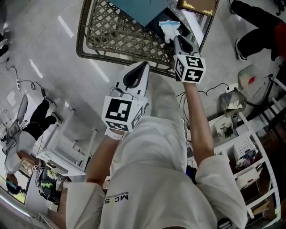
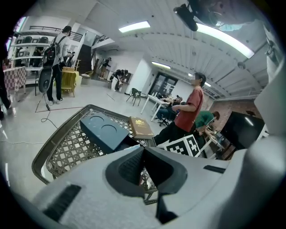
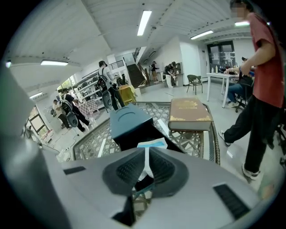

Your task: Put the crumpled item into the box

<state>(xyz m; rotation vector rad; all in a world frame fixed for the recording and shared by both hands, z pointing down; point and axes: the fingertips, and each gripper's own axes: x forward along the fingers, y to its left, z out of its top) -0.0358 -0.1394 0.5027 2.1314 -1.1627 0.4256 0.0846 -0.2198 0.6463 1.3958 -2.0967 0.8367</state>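
Head view: two grippers are held out by a person in white over the near edge of a lattice table [image 1: 102,32]. On the table a blue box [image 1: 144,9] is seen, with a brown book [image 1: 199,5] just to its right. The right gripper [image 1: 176,38] is reached toward the box's near side, and its jaws are closed on a crumpled item [image 1: 169,27], white with a pale blue edge. The item is held just in front of the box and outside it; whether it touches the box cannot be told. The left gripper [image 1: 145,64] is held nearer the person, down and to the left of the box and well apart from it, at the table's near rim.

In the right gripper view the right gripper [image 3: 146,153] is shown pinching a thin fold of the item [image 3: 151,144] between its pads, with only a narrow slit left between the jaws. Behind the item the box [image 3: 127,118] is seen with a dark front face, and the book [image 3: 190,114] lies flat to its right on the table [image 3: 89,143].

In the left gripper view the left gripper [image 2: 143,150] is shown with its jaws pressed together and nothing between them. Beyond them the box [image 2: 103,132] is seen with two round shapes on its top, the book [image 2: 140,126] to its right, both on the table [image 2: 67,147].
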